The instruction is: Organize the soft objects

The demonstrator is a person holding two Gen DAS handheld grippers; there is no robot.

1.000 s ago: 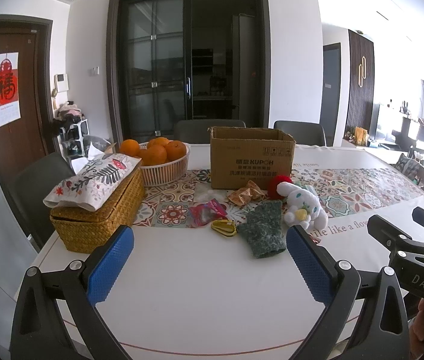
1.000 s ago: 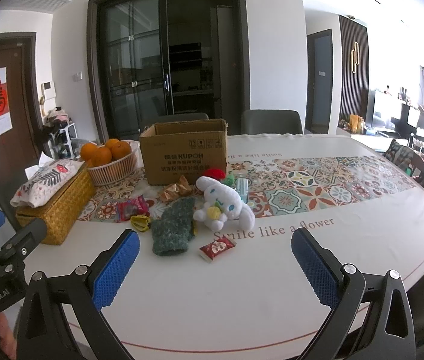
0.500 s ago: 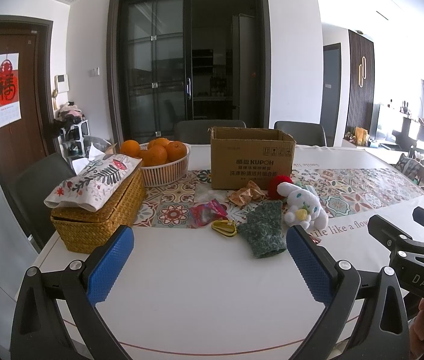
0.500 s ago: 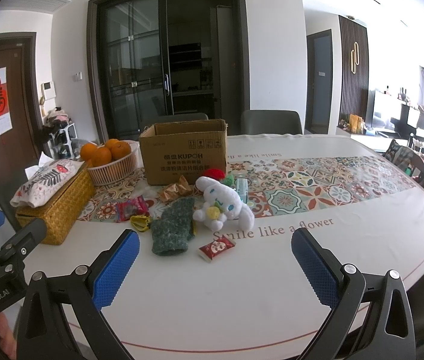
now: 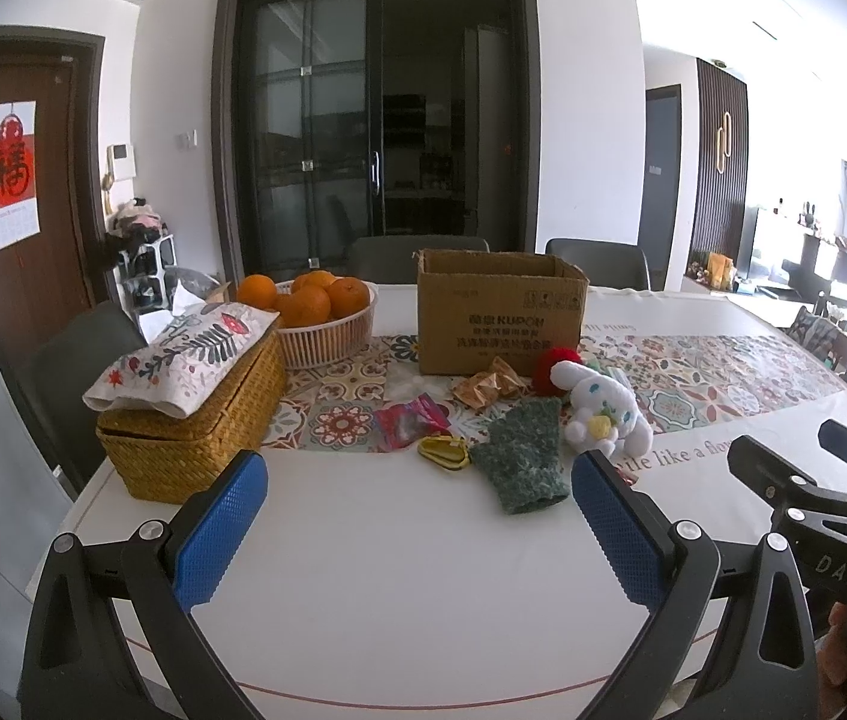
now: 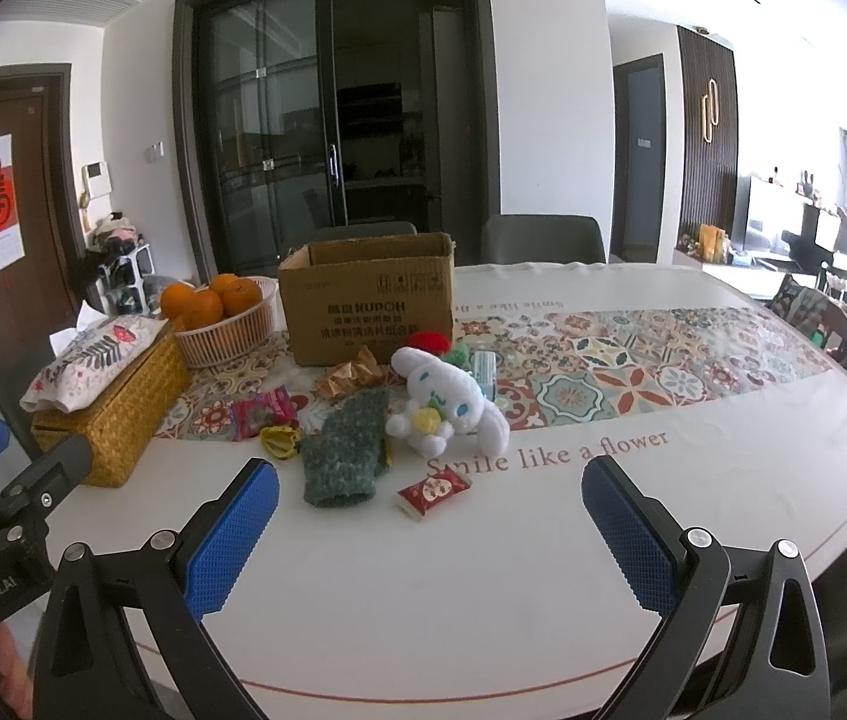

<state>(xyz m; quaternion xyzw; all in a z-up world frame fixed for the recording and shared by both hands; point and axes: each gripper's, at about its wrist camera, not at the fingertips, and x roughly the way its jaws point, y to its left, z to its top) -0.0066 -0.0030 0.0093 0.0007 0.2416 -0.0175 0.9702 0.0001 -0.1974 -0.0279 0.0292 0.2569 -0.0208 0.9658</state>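
Note:
A white plush dog (image 5: pixel 600 408) (image 6: pixel 444 399) lies on the table beside a dark green knitted piece (image 5: pixel 522 456) (image 6: pixel 345 450). A red pompom (image 5: pixel 555 363) (image 6: pixel 429 342) sits behind the plush, in front of an open cardboard box (image 5: pixel 498 315) (image 6: pixel 366 306). Small snack packets lie around: a pink one (image 5: pixel 411 423), a yellow one (image 5: pixel 444 453), a gold one (image 5: pixel 486 387) and a red one (image 6: pixel 432 489). My left gripper (image 5: pixel 417 531) and my right gripper (image 6: pixel 429 531) are both open and empty, above the near table edge, well short of the objects.
A wicker tissue box (image 5: pixel 189 420) with a floral cloth stands at the left. A white basket of oranges (image 5: pixel 318 315) stands behind it. A patterned runner (image 6: pixel 633 360) crosses the white table. Dark chairs stand at the far side.

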